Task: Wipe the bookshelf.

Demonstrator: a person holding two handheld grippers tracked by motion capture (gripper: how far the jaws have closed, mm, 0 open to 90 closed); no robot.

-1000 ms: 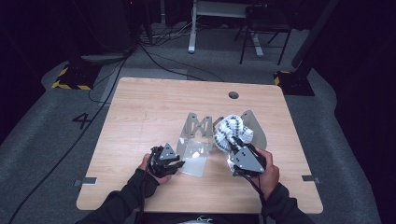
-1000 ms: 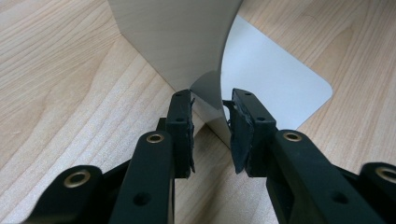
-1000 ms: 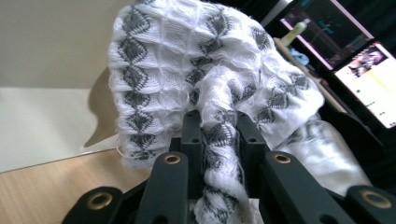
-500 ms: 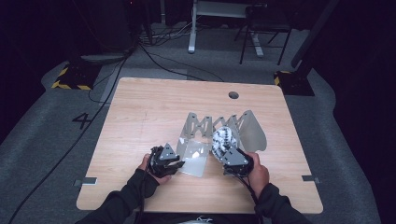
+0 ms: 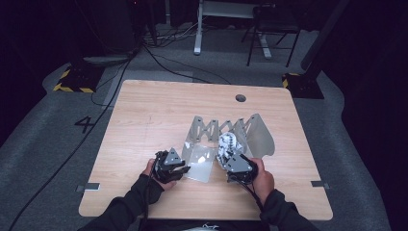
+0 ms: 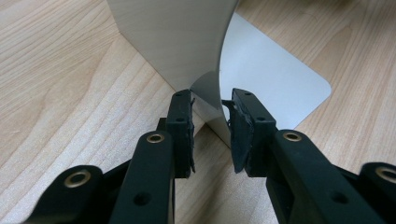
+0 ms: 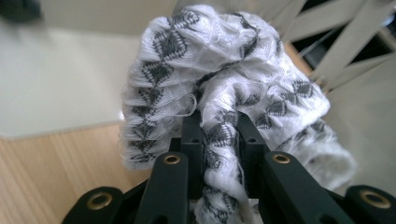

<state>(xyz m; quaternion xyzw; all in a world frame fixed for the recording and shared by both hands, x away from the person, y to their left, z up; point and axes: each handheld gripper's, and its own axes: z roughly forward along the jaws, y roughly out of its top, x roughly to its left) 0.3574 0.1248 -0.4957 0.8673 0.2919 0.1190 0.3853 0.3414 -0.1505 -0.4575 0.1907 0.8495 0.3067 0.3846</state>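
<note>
In the high view, the rack (image 5: 231, 132) stands at the middle of the counter (image 5: 144, 115), with the left gripper (image 5: 179, 169) at its lower left and the right gripper (image 5: 230, 159) holding the sock (image 5: 227, 143) against it. In the left gripper view, the fingers (image 6: 181, 126) are spread around the rack's thin edge (image 6: 210, 100) at center. In the right gripper view, the fingers (image 7: 191, 135) pinch a fold of the sock (image 7: 219, 93) at center.

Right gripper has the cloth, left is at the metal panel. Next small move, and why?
Probably carry the patterned cloth forward over the flat plate of the folding metal rack. The right gripper is shut on the cloth beside the rack; the left gripper straddles the plate's upturned edge, seemingly steadying it.
</note>
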